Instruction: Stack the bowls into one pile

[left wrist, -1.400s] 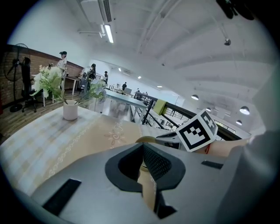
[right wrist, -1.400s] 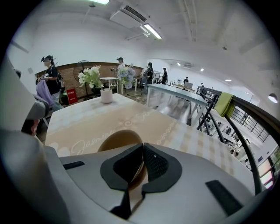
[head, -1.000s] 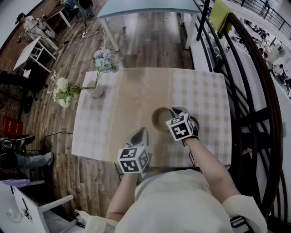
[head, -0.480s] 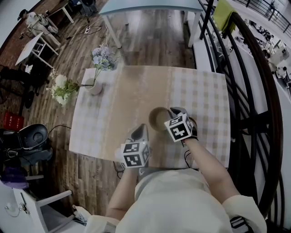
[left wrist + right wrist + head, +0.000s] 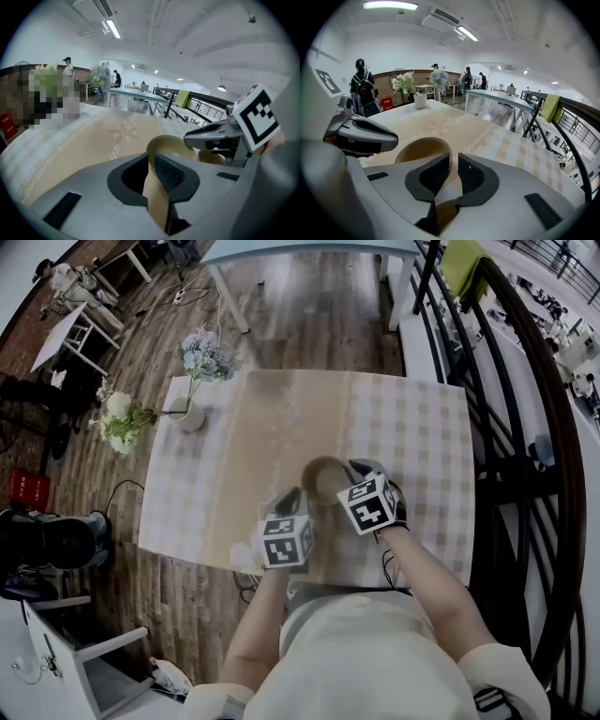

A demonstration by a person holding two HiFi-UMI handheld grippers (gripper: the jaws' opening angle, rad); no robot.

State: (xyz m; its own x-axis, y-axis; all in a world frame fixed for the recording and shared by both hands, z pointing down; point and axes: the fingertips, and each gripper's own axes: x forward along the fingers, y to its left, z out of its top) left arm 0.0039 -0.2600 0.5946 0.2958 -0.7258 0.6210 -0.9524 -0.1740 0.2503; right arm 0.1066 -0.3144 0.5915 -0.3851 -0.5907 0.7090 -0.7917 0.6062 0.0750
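Head view: the bowl (image 5: 322, 474) is on the near part of the checked surface (image 5: 206, 493), between the left tongs (image 5: 292, 499) and the right tongs (image 5: 362, 468).

Left gripper view: the left tongs pinch the bowl's thin wall at the rim, and the jaws are just beginning to open. A second bowl (image 5: 212, 158) lies just beyond it, under the right tongs.

Right gripper view: the jaws are nearly together, apparently clamped on the second bowl's rim, which shows low between them. The first bowl is just to the left.

Both bowls look stiff, light and smooth, so probably slippery. They are best held by pinching the rim wall squarely, then lowered gently to nest.
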